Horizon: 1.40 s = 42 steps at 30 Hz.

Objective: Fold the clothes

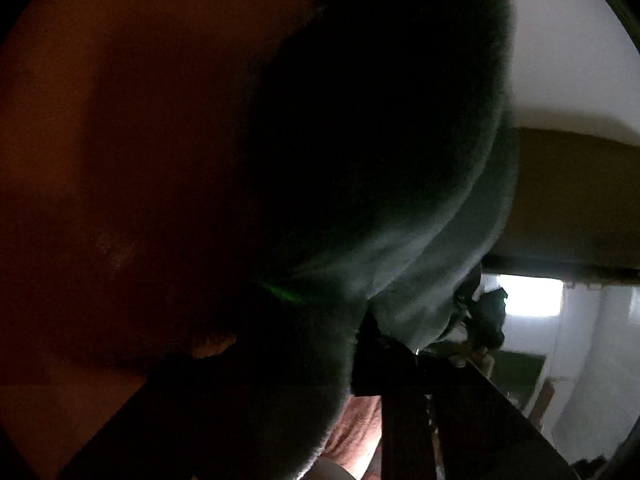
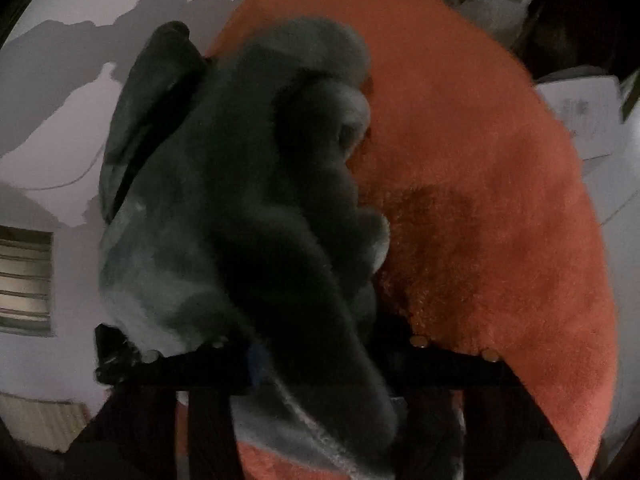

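My right gripper [image 2: 320, 420] grasps the grey fleece garment [image 2: 240, 208] (bunched, hanging against the orange blanket [image 2: 480, 200]). My left gripper [image 1: 384, 396] also clamps that fleece.

Bunched grey fleece [image 2: 248, 200] crowds the space straight ahead of both fingers [image 2: 208, 420]; an orange fleece [image 2: 480, 200] blocks beyond, right.

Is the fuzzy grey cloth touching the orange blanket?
Touching. In the right wrist view the grey cloth bunches right against the orange blanket, no gap between them.
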Tool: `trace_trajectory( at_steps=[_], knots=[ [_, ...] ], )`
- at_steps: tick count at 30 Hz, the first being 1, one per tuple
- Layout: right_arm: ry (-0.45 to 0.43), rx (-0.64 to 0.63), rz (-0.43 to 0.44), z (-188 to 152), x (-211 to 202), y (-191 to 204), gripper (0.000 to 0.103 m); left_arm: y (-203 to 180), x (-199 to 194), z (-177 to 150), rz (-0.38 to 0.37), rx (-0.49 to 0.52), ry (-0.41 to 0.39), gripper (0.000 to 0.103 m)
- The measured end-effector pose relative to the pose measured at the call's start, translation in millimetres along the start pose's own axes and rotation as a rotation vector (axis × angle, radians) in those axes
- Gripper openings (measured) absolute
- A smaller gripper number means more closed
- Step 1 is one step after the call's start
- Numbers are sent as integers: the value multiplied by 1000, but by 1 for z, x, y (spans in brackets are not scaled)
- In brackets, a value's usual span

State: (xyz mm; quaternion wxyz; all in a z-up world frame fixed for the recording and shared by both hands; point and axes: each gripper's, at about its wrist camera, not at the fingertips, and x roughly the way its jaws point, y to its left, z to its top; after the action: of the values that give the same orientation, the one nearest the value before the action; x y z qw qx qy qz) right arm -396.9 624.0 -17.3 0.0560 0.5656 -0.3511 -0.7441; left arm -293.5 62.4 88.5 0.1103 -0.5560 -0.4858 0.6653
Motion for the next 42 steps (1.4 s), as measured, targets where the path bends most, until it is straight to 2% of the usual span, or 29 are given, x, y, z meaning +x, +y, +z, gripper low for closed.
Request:
trace_trajectory(
  at_steps=[3, 5, 8, 10, 12, 13, 14, 15, 16, 17, 18, 19, 20, 22, 24, 26, 28, 29, 30, 31, 34, 37, 39, 42],
  knots=[
    [-29, 8, 23, -15, -37, 18, 31, -16, -46, -42, 11, -14, 7, 17],
    [-31, -30, 8, -30, -60, 33, 30, -30, -69, -80, 91, 64, 23, 17],
    [4, -44, -49, -49, -71, 35, 30, -19, -68, -116, 171, 85, 100, 22],
    [91, -44, -107, -54, -52, 23, 35, 1, -58, -129, 228, 59, 158, 25],
    [202, -41, -204, -57, -27, 10, 48, 11, -63, -130, 254, 40, 163, 26],
    [239, -31, -226, -55, -19, 4, 49, 14, -71, -127, 259, 37, 131, 28],
    [220, -39, -211, -51, -21, 3, 52, 14, -80, -124, 253, 52, 95, 32],
    [181, -54, -184, -46, -28, 4, 59, 11, -92, -119, 257, 80, 49, 36],
    [143, -68, -157, -41, -34, 4, 64, 5, -108, -114, 272, 121, -8, 49],
    [94, -79, -132, -35, -41, 6, 78, 2, -130, -123, 272, 147, -39, 67],
    [42, -82, -89, -27, -48, 6, 90, 0, -153, -131, 272, 174, -70, 73],
    [25, -72, -55, -19, -48, 5, 92, 5, -163, -124, 262, 182, -94, 77],
    [20, -58, -28, -11, -45, 3, 92, 11, -167, -110, 218, 165, -85, 78],
    [56, -24, 21, 4, -28, -4, 92, 25, -175, -83, 131, 130, -67, 79],
    [114, -6, 64, 17, -6, -15, 92, 32, -155, -66, 89, 94, -16, 79],
    [166, -8, 44, 23, 18, -12, 92, 36, -126, -57, 76, 63, 45, 79],
    [171, -24, 14, 21, 35, -12, 89, 38, -100, -49, 57, 9, 79, 77],
    [141, -36, 20, 21, 35, -9, 70, 39, -93, -47, 57, -4, 59, 67],
    [109, -54, 22, 20, 31, -3, 31, 36, -92, -49, 54, 7, 13, 52],
    [76, -73, 21, 19, 25, 3, 23, 28, -96, -53, 55, 45, -30, 29],
    [-69, -208, -7, 12, -9, 42, 16, -5, -127, -75, 60, 173, -159, 20],
    [-208, -313, -8, 5, -58, 79, 13, -28, -173, -99, 17, 240, -272, 18],
    [-264, -320, -10, 14, -80, 88, 12, -34, -195, -106, 40, 260, -327, 18],
    [-304, -317, -47, 45, -77, 91, 12, -18, -205, -86, 56, 213, -374, 19]
  ],
)
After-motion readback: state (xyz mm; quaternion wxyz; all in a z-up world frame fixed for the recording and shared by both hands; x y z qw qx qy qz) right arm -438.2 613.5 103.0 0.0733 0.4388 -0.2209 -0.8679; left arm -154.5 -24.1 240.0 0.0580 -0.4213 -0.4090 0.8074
